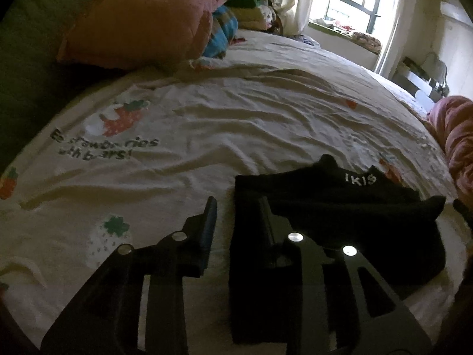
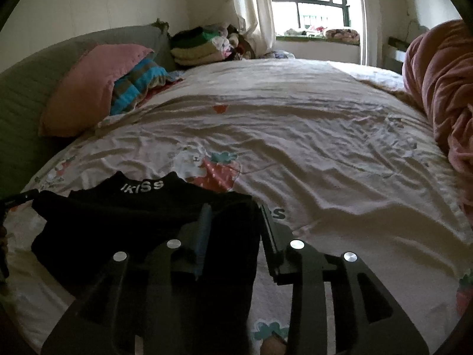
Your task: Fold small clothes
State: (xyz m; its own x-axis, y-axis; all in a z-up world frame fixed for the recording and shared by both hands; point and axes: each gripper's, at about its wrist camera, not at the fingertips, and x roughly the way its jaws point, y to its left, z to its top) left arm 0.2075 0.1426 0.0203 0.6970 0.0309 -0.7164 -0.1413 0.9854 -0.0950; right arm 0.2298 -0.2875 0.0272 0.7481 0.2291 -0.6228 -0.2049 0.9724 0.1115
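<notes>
While lying flat on the strawberry-print bedsheet [image 1: 207, 124], black garment [image 1: 340, 207] noted near the front edge of the bed, white lettering at its collar. Seen from the right wrist view as same black garment [image 2: 133, 216], spread out with collar pointing toward the window [image 2: 310, 6].

Left gripper [image 1: 236, 216]: jaws apart. One finger over bare sheet, other finger over the garment's left edge; contact with fabric cannot be confirmed. Nothing clamped.

Right gripper [image 2: 233, 219]: jaws apart. Garment's right edge runs between the two fingers, one finger over dark fabric, the other over the sheet. Not closed on cloth.

Surroundings: pink pillow [image 1: 142, 20] against green headboard [image 2: 26, 88], touching striped blue blanket [image 2: 136, 88]. Stack of folded textiles [image 2: 198, 44] at far corner beside curtain [image 2: 254, 9]. Bundled pink quilt [image 2: 443, 88] along the bed's right side, well apart from garment.
</notes>
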